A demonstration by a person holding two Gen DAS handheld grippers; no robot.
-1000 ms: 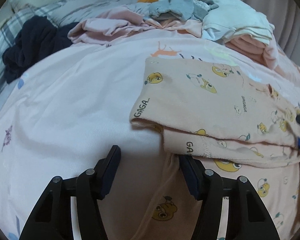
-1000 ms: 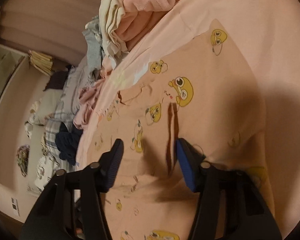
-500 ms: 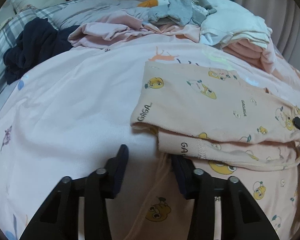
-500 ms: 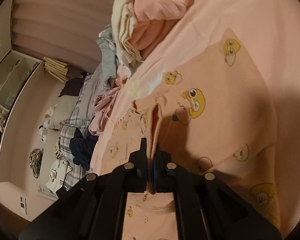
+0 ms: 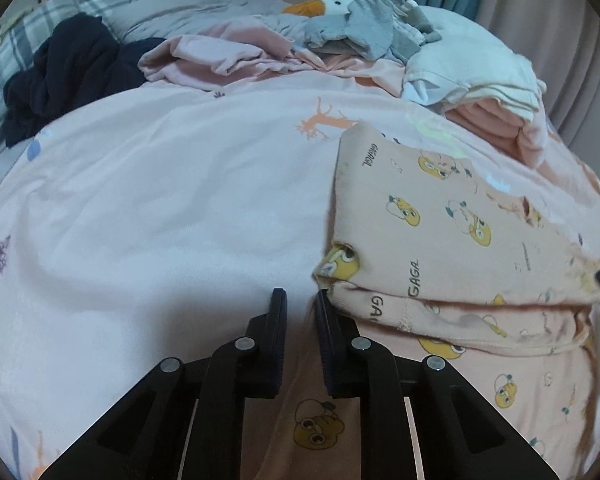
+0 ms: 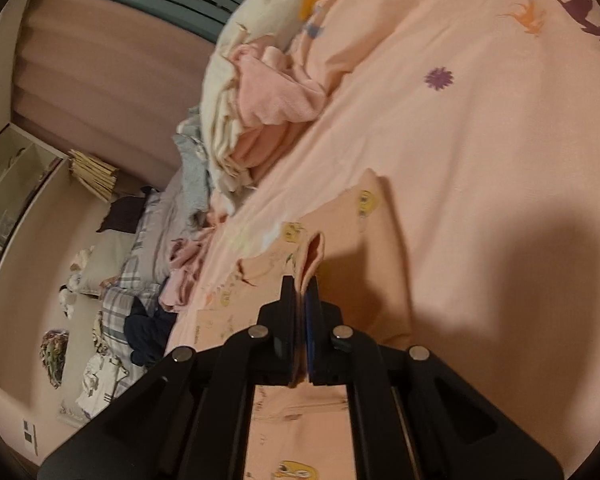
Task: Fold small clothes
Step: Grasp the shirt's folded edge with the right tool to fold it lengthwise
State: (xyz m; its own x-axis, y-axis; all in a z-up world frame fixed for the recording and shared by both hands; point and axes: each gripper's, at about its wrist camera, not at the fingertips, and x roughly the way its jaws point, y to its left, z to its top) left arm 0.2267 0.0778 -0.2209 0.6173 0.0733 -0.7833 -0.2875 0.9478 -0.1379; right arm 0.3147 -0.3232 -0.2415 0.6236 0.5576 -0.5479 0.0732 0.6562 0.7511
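Left wrist view: left tool point(image 5: 300, 300) low over the bed, jaws have just been closing, narrow gap left. Peach garment with yellow duck print point(image 5: 440, 216) lies folded over on the pink bedsheet point(image 5: 160, 200), right of centre. The garment's lower layer runs under and between the fingers point(image 5: 278, 320); can't tell if the pads actually press on it. The folded edge with "GAGA" lettering sits just beside the right finger. Behind it: navy clothing heap point(image 5: 68, 76) at far left, crumpled pink cloth point(image 5: 220, 52), plush goose with orange beak point(image 5: 324, 4) with grey cloth on it, white and pink pile point(image 5: 492, 92) at right. A dark tip at the far right edge on the garment, probably the other tool.

Right wrist view: right tool point(image 6: 302, 292) clamped tight on a pinched-up fold of the same peach garment point(image 6: 340, 220), fabric standing up between the pads. The rest of the garment trails on the bedsheet point(image 6: 480, 128) ahead of the tool and below it. Pile of pink and cream clothes point(image 6: 252, 120) beyond, near the bed's far edge. Plaid bedding point(image 6: 120, 296) and shelf unit point(image 6: 12, 184) at left.
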